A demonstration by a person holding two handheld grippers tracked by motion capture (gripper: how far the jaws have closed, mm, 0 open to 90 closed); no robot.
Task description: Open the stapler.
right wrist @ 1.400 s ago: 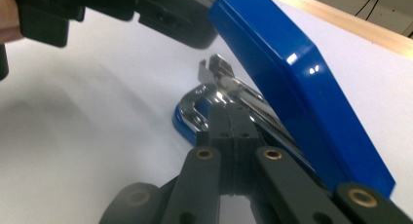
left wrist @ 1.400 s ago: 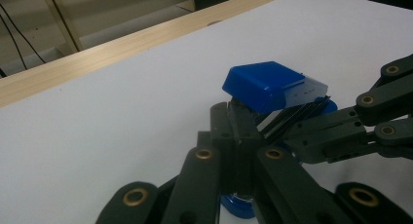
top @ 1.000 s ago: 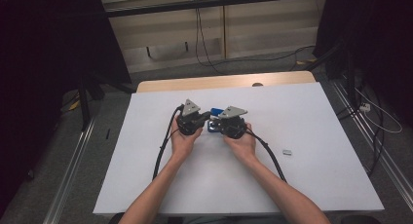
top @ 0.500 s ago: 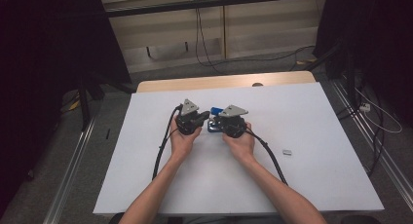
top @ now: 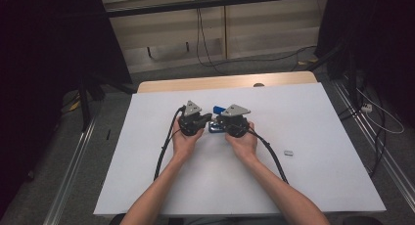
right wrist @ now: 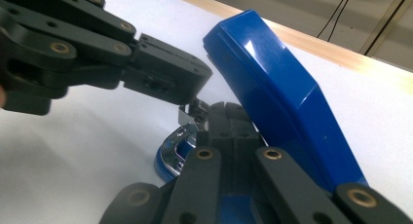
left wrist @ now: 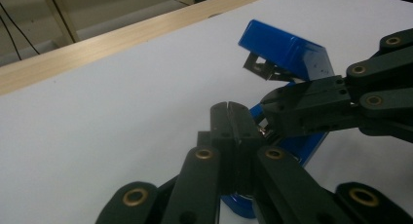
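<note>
Forearms come in from the near edge of the white worktop point(top: 147, 186), each hand carrying a gripper. From above, the left gripper point(top: 204, 119) and right gripper point(top: 219, 121) meet tip to tip over a blue stapler point(top: 218, 109) near the worktop's middle, mostly hidden beneath them. The left gripper view shows its jaws pressed together, nothing between, their tips at the stapler's open metal channel, the blue lid point(left wrist: 287, 51) tilted up beyond. The right gripper view shows jaws likewise closed, beside the chrome base point(right wrist: 178, 141). A small grey piece point(top: 288, 153) lies apart, rightward.
</note>
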